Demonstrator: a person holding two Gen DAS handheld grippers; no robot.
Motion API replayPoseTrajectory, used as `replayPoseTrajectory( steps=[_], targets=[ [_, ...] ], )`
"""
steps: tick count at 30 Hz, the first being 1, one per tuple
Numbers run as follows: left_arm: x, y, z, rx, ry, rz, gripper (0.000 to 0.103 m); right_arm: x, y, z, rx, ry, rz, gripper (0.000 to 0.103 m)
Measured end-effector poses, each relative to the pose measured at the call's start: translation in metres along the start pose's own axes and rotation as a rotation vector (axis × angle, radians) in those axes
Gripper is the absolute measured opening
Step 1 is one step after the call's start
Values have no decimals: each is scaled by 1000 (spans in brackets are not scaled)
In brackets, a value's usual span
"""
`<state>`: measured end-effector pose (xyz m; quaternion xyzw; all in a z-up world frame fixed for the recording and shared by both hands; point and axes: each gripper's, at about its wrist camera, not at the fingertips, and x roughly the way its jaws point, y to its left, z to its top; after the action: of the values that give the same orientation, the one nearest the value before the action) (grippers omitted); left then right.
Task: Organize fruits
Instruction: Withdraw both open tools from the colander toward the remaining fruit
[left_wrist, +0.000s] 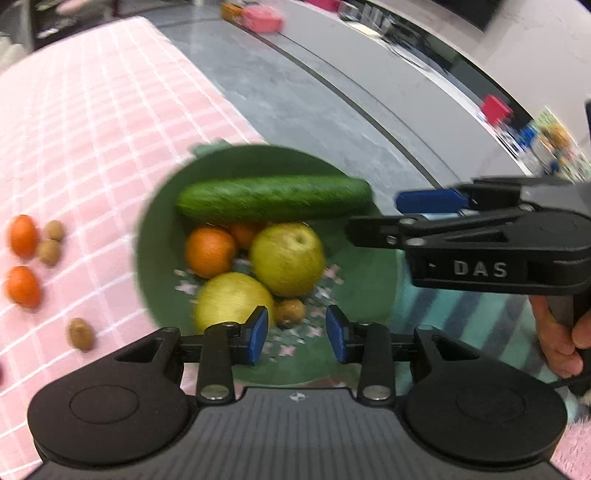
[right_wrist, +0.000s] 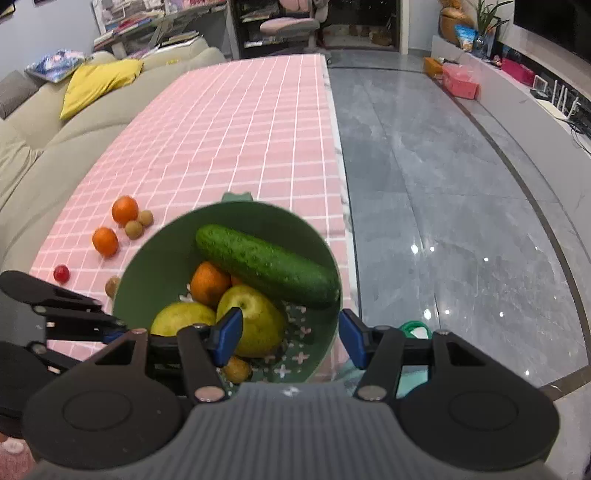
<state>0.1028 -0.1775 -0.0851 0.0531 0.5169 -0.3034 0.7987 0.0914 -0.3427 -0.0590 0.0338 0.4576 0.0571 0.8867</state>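
Observation:
A green bowl (left_wrist: 155, 236) (right_wrist: 147, 266) holds a cucumber (left_wrist: 273, 197) (right_wrist: 266, 264), an orange (left_wrist: 209, 251) (right_wrist: 208, 282), two yellow-green pears (left_wrist: 288, 258) (right_wrist: 258, 317) and a small brown fruit (left_wrist: 291, 310) (right_wrist: 236, 369). My left gripper (left_wrist: 298, 334) is open over the bowl's near side, nothing between its pads; the brown fruit lies just beyond the gap. My right gripper (right_wrist: 290, 341) (left_wrist: 373, 216) is open at the bowl's right rim, one pad inside in front of a pear, the other outside the wall. Two oranges (left_wrist: 23, 236) (right_wrist: 125, 209) and small brown fruits (left_wrist: 80, 334) (right_wrist: 133, 229) lie on the cloth.
The pink checked tablecloth (right_wrist: 229, 140) ends at the table's right edge, beside grey floor (right_wrist: 443, 221). A red cherry tomato (right_wrist: 61, 273) lies left of the bowl. A sofa (right_wrist: 37, 147) runs along the left. A hand (left_wrist: 561, 332) holds the right gripper's handle.

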Motion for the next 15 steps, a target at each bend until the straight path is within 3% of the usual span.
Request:
replayPoseTrajectory(
  steps=[4,11,15],
  targets=[
    [-28,12,1,-81,-85,95,43,-12,8,5,15,-49,7,63],
    [-90,38,-7,-244,-274,290,44,-33,34,16,11,-159,50,63],
    [-122,47,-17,-291,-359,366,55,-41,54,21,-10,-222,87,63]
  ],
)
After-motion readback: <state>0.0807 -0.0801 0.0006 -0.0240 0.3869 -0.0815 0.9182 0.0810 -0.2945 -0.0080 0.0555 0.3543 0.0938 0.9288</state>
